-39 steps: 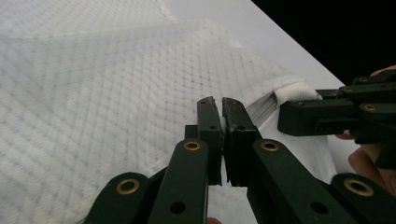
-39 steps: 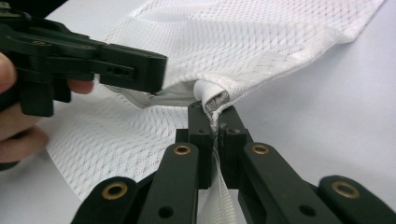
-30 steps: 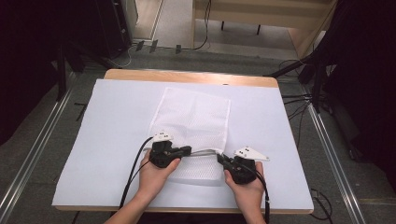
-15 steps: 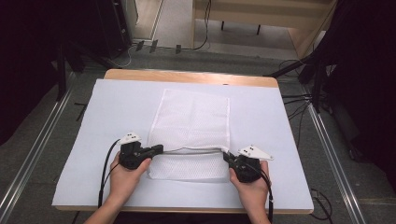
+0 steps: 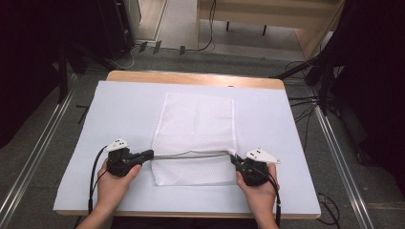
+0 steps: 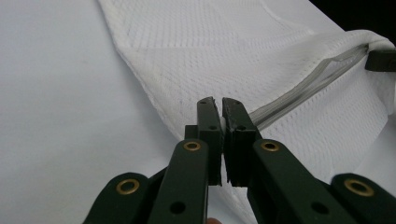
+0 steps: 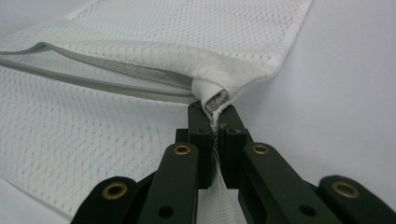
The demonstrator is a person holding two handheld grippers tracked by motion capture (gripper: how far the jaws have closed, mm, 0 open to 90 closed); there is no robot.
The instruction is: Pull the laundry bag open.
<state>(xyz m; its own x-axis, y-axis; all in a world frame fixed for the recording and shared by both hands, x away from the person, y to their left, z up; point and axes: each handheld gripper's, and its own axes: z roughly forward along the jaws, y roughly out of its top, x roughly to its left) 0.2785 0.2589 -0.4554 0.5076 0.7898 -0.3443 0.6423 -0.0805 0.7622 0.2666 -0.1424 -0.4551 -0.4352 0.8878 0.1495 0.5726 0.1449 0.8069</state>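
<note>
A table (image 5: 143,78) covered by a white sheet (image 5: 119,114) is seen from above, and everything else is placed here relative to the white mesh laundry bag (image 5: 198,124) lying flat at the middle of that sheet. The bag's far end points away from the person; a grey zipper (image 5: 191,155) runs across it near its near end, with a short flap of mesh left between the zipper and the near edge.

At the bag's left edge, level with the zipper, the left gripper (image 5: 150,153) is held in the person's left hand (image 5: 112,186). In the left gripper view its jaws are pressed together on the bag's hem (image 6: 223,119), where the zipper line ends. At the bag's right edge, also at zipper level, the right gripper (image 5: 234,160) is held in the right hand (image 5: 258,193); its jaws are pinched on the bag's corner by the zipper end (image 7: 212,100), the mesh bunched above them.

The zipper mouth appears partly open and stretched taut between the two grips. Trouble could come from too much outward pull: thin mesh could be slipped from a narrow pinch, or the seam at the zipper end strained. Uneven lifting could let the bag twist and the mouth be closed.
</note>
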